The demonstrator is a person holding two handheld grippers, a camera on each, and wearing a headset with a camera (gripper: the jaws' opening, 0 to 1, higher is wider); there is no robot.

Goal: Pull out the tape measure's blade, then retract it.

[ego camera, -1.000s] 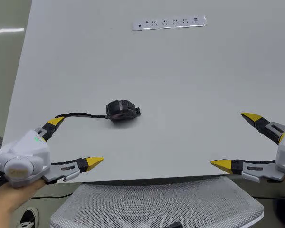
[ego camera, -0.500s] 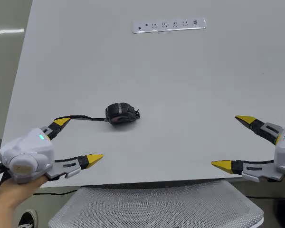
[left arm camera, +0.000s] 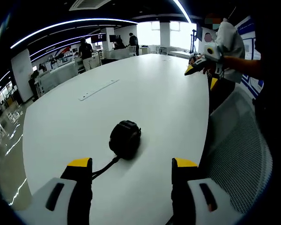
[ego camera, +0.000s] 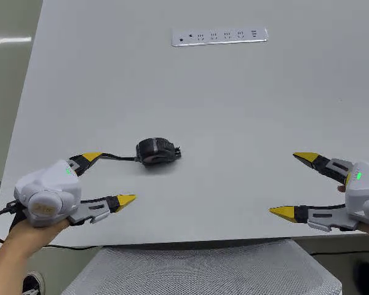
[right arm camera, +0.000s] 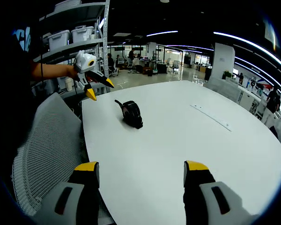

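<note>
- A mesh chair back (ego camera: 203, 270) sits at the nearest edge, just under the white table (ego camera: 246, 110). It plays no part in the work.
- The left gripper (ego camera: 111, 177) hovers over the near left part of the table. Its yellow-tipped jaws are spread wide and grasp nothing.
- The right gripper (ego camera: 289, 184) hangs over the near right part, well apart from the left one. It is also released, with nothing between its jaws.
- The tape measure (ego camera: 155, 151), a small dark round case, lies flat on the table just beyond the left gripper and well to the left of the right gripper. No blade is drawn out, so the pull is not yet begun.
- A dark strap (ego camera: 114, 157) trails left from the case towards the left gripper's far jaw.
- A small nub (ego camera: 178, 148) juts from the right side of the case. It is probably the blade's hook, though it is too small to be sure.
- In the left gripper view the case lies almost dead ahead between the jaws, so the left gripper seems best placed to clamp the case.
- It should close on the body, not the strap, and press down so the case cannot slide.
- The right gripper can then come in low from the right and pinch the hook squarely.
- A white power strip (ego camera: 219, 35) lies at the far side, well clear of all this.
</note>
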